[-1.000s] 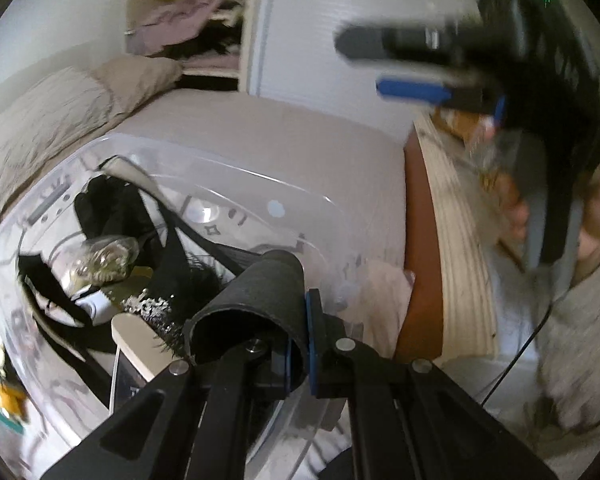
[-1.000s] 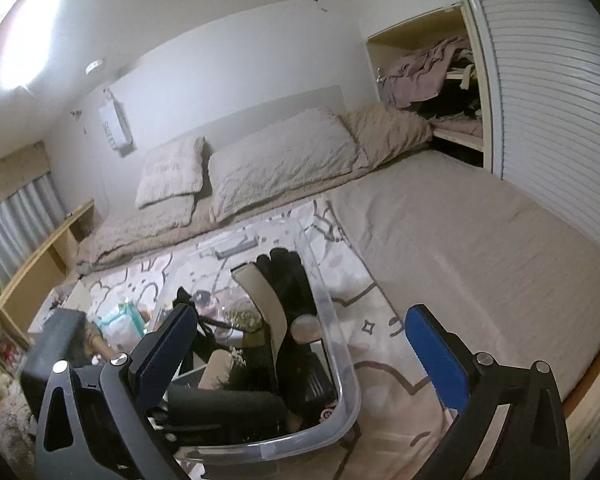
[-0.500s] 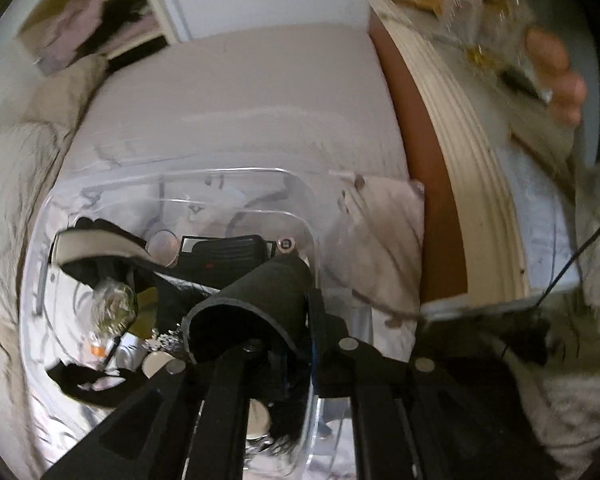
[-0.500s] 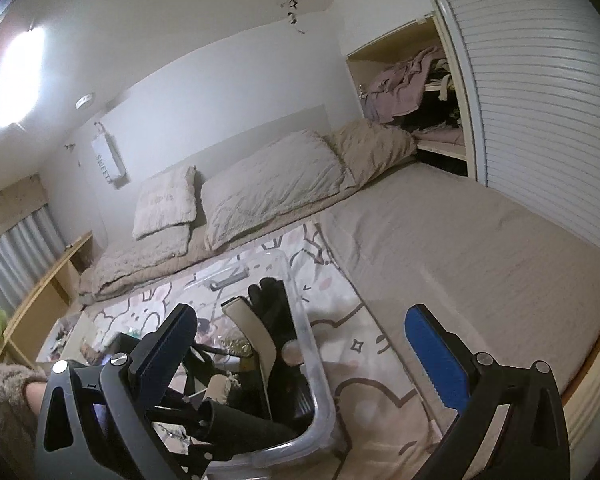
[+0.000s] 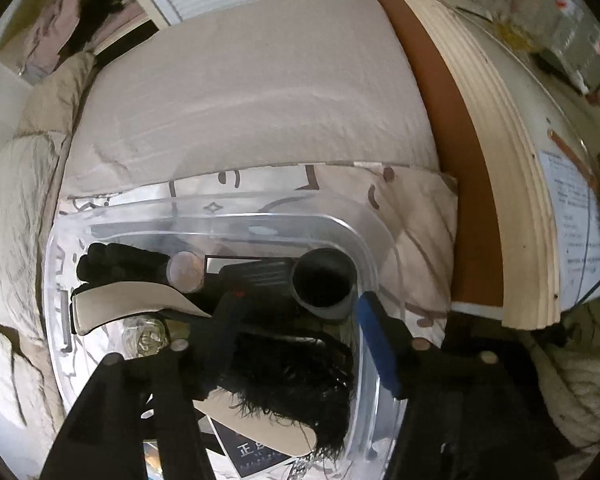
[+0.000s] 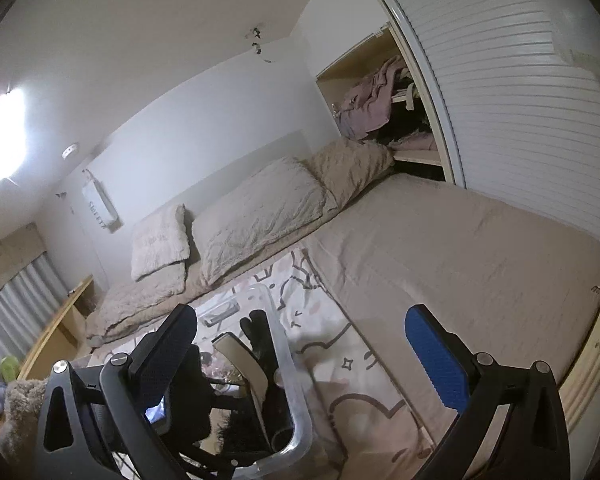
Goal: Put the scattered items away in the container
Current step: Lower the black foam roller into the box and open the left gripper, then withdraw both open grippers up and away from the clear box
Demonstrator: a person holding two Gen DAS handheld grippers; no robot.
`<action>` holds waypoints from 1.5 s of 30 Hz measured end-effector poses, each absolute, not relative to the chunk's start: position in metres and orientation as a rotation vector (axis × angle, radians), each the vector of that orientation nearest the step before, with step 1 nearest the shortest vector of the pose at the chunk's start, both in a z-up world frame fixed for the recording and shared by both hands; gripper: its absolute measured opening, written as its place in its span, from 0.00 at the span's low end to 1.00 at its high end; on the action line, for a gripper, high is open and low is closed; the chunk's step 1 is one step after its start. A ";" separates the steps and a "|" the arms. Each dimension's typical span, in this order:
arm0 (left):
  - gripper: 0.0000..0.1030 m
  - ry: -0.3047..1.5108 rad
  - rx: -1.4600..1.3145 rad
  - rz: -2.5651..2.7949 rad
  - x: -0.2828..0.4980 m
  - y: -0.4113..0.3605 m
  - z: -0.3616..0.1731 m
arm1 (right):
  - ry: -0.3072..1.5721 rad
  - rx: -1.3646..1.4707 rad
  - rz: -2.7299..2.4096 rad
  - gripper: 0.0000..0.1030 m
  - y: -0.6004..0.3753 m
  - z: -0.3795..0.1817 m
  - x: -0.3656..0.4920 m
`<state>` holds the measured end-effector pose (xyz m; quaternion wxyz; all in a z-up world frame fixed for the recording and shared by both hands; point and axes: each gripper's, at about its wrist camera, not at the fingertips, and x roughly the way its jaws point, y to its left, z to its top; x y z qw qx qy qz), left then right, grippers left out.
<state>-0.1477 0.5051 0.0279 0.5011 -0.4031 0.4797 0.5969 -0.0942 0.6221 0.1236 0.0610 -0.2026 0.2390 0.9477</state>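
Black tube [image 5: 322,284] lies inside the clear container [image 5: 364,236], against its corner wall, between the left gripper [image 5: 296,324] jaws, spread wide. Right gripper [image 6: 300,356] gapes empty above. Withdrawing carelessly could snag the tube.

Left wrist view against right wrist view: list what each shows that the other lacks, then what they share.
Only the left wrist view shows the open left claw above the black tube in the bin, and the wooden desk edge with papers.

Only the right wrist view shows the open, empty right claw, the pillows, the ceiling light and the curtain.

Both show the clear bin, the black glove, the bed and the closet clothes.
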 end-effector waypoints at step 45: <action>0.97 0.511 -0.809 1.987 -0.161 0.364 0.085 | 0.321 -0.791 3.036 1.00 0.523 0.101 -0.121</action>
